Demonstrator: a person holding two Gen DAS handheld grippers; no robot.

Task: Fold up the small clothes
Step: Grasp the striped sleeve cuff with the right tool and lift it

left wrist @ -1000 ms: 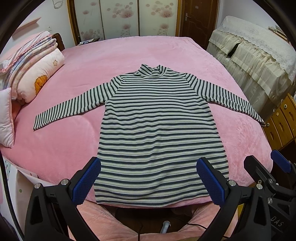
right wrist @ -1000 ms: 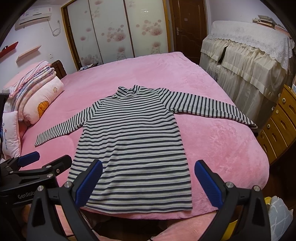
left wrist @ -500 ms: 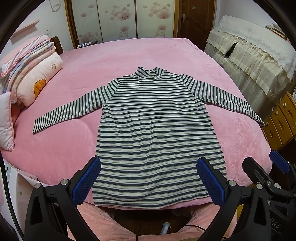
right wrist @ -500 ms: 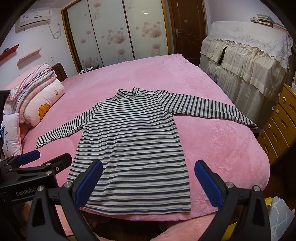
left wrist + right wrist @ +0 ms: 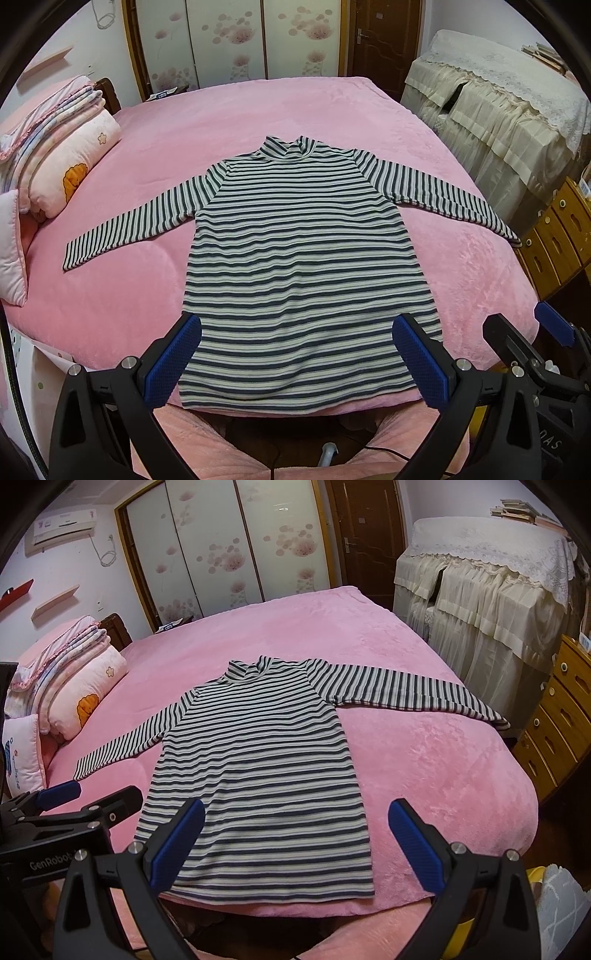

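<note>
A striped long-sleeved top (image 5: 299,258) lies flat on the pink bed (image 5: 229,122), collar away from me, both sleeves spread out. It also shows in the right wrist view (image 5: 258,760). My left gripper (image 5: 295,354) is open and empty, above the hem near the bed's front edge. My right gripper (image 5: 295,842) is open and empty, above the hem's right part. The right gripper shows at the right edge of the left wrist view (image 5: 532,339); the left gripper shows at the left of the right wrist view (image 5: 81,797).
Folded quilts and pillows (image 5: 55,166) are stacked at the bed's left. A cloth-covered cabinet (image 5: 498,110) and wooden drawers (image 5: 557,236) stand to the right. Wardrobe doors (image 5: 229,40) and a dark door (image 5: 380,40) are behind the bed.
Both grippers have drawn back and risen slightly, so the top sits a little lower and farther in view. The top has not moved and both stay open.
</note>
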